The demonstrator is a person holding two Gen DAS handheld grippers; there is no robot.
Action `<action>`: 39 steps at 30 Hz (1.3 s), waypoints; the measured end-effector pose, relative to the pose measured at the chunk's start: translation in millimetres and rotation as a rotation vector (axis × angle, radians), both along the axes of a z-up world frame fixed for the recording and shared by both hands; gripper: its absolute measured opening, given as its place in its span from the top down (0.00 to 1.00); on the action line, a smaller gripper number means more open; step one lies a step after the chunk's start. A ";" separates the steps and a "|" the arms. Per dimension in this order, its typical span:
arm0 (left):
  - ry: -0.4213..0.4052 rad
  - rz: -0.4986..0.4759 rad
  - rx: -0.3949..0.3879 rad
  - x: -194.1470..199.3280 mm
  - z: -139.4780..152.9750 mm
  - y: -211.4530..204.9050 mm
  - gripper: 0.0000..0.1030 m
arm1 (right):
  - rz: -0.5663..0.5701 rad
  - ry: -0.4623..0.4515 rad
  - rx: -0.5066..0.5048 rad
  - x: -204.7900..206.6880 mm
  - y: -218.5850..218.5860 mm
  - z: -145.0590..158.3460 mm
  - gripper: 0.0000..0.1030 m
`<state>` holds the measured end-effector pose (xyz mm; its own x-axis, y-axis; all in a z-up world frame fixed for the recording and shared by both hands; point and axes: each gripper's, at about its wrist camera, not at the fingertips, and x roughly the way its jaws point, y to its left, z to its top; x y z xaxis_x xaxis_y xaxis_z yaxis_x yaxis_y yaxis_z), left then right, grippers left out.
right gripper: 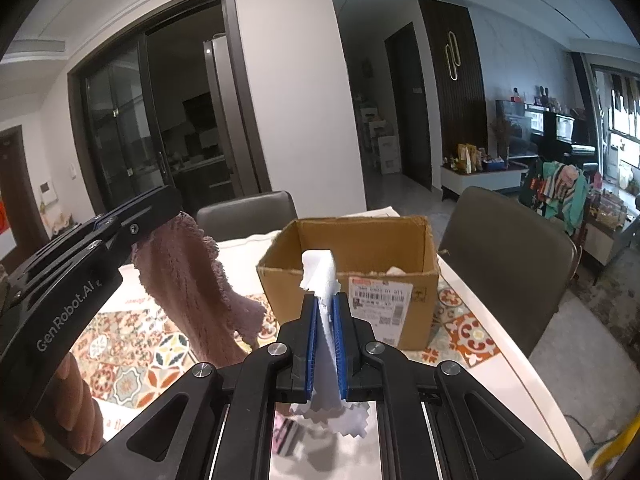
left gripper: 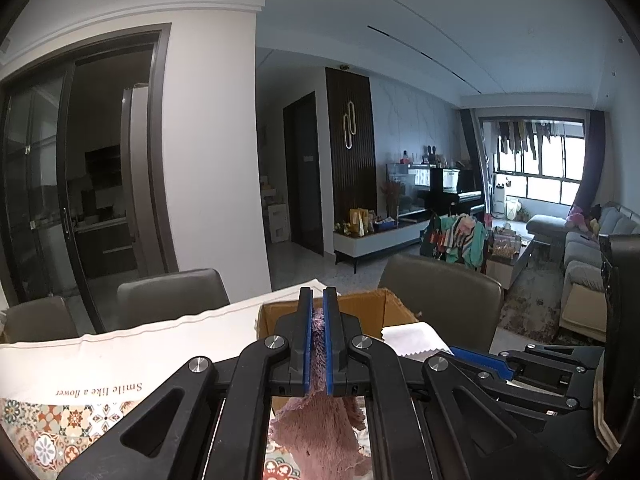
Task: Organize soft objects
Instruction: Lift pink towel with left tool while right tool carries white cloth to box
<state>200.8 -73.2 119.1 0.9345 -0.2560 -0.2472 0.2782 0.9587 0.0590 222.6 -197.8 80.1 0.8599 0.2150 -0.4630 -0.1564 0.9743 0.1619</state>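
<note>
My left gripper (left gripper: 318,300) is shut on a fluffy pink cloth (left gripper: 320,424) that hangs down below its blue pads. From the right wrist view the same left gripper (right gripper: 172,210) sits at the left, with the pink cloth (right gripper: 192,292) dangling above the table. My right gripper (right gripper: 325,300) is shut on a thin white cloth (right gripper: 324,280) with zigzag edges, whose top flops over. An open cardboard box (right gripper: 360,248) stands just beyond both grippers; something pale lies inside. The right gripper (left gripper: 480,360) shows low at the right of the left wrist view with the white cloth (left gripper: 412,340).
The table wears a patterned tile cloth (right gripper: 132,360) with a white border. Two dark chairs (right gripper: 508,256) stand at the far side and right. A hand (right gripper: 68,404) holds the left gripper. A living room with a sofa (left gripper: 592,248) lies beyond.
</note>
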 end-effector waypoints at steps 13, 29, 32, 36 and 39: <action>-0.036 -0.012 0.015 32.6 24.1 -11.5 0.94 | 0.007 -0.036 -0.006 36.0 -2.8 25.1 0.91; -0.062 -0.002 0.013 82.0 40.7 -29.1 0.94 | 0.004 -0.047 -0.002 87.6 -17.7 45.0 0.90; -0.071 0.004 0.017 91.6 44.4 -31.0 0.94 | -0.002 -0.056 -0.014 96.9 -19.6 50.3 0.90; -0.095 0.013 0.027 103.5 51.7 -36.4 0.94 | -0.005 -0.059 -0.019 110.2 -22.6 56.3 0.90; -0.111 0.019 0.036 112.1 55.7 -39.3 0.94 | -0.006 -0.063 -0.015 119.2 -23.8 60.5 0.90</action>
<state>312.9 -112.6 174.8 0.9613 -0.2308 -0.1503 0.2498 0.9605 0.1228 341.8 -221.6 140.6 0.8886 0.2031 -0.4113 -0.1600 0.9776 0.1370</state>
